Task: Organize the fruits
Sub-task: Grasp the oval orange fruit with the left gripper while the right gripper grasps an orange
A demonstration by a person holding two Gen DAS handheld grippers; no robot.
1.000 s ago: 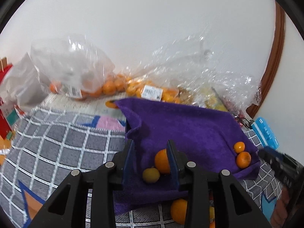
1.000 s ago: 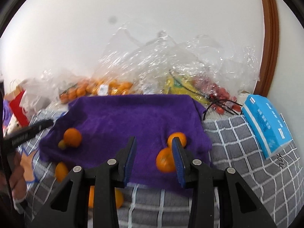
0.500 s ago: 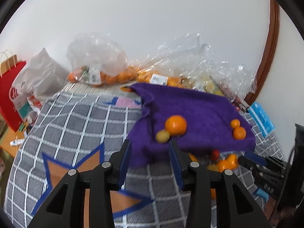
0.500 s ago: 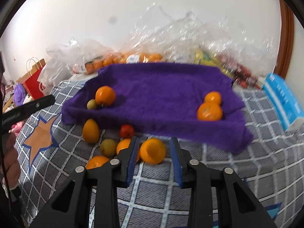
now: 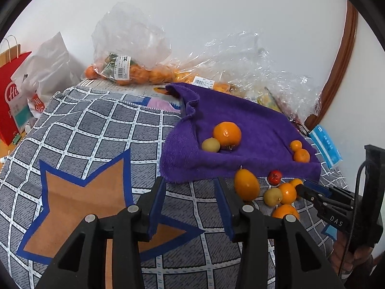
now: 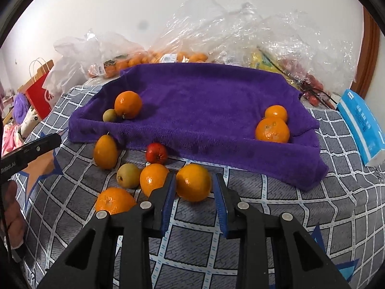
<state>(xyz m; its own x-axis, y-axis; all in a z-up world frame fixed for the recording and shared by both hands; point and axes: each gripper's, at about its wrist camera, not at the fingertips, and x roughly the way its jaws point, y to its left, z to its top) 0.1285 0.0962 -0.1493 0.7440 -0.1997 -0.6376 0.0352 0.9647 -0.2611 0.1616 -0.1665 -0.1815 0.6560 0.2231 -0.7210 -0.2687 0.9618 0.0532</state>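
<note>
A purple towel (image 6: 204, 101) lies on the checked cloth; it also shows in the left wrist view (image 5: 252, 130). On it sit an orange (image 6: 128, 104) with a small green fruit (image 6: 110, 115) at the left, and two oranges (image 6: 272, 130) at the right. In front of the towel lie several loose fruits: an oval orange fruit (image 6: 105, 152), a red fruit (image 6: 156, 153), a green fruit (image 6: 128, 175) and oranges. My right gripper (image 6: 193, 187) is open with an orange (image 6: 193, 182) between its fingertips, apart from both. My left gripper (image 5: 190, 190) is open and empty over the cloth, left of the loose fruits (image 5: 246, 185).
Clear plastic bags of oranges (image 5: 125, 69) and other fruit (image 6: 264, 48) stand along the wall behind the towel. A blue tissue pack (image 6: 363, 130) lies at the right. A red paper bag (image 5: 12, 96) and a white bag stand at the left edge.
Both grippers pulled back from the towel toward me. The loose fruits in front of the towel came into view, and the right gripper now has an orange between its open fingers.
</note>
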